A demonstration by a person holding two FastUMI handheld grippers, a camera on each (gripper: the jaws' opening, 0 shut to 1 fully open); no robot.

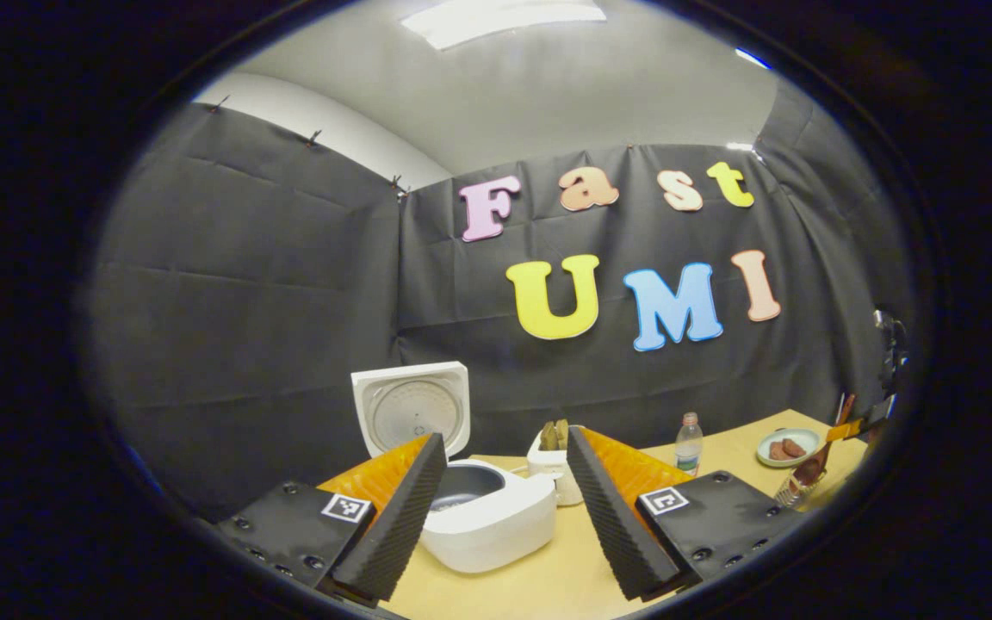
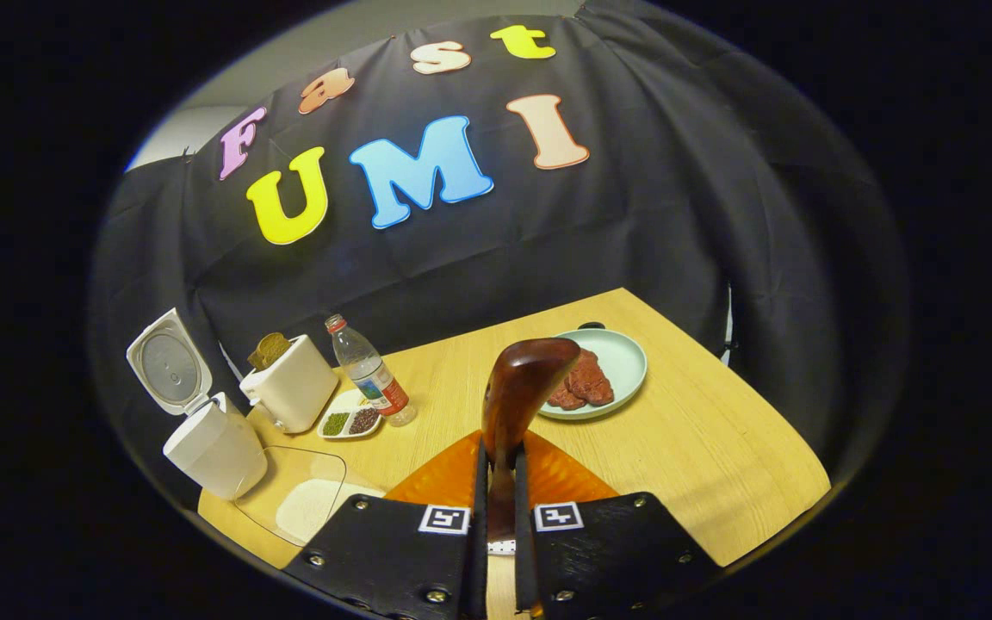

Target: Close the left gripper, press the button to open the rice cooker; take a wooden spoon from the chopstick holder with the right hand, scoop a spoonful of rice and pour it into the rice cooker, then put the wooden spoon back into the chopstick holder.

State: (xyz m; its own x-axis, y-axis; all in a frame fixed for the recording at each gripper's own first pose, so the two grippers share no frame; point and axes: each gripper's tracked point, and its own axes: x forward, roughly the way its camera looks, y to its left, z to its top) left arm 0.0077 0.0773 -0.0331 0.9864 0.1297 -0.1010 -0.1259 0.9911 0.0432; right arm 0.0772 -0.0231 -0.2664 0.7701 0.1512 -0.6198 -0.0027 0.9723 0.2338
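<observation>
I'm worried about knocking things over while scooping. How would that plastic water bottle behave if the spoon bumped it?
The water bottle stands tall on a narrow base, so it would probably tip easily. It looks mostly empty, hence likely light. Being round, it may roll toward the small dish beside it.

A glossy, dark-varnished wooden spoon (image 2: 520, 387) is seen above pale matt wood-grain table (image 2: 703, 439). At nine o'clock, smooth white plastic forms the rice cooker (image 2: 213, 448); a clear plastic bottle (image 2: 371, 372) and clear glossy tray (image 2: 289, 491) are shown.
</observation>
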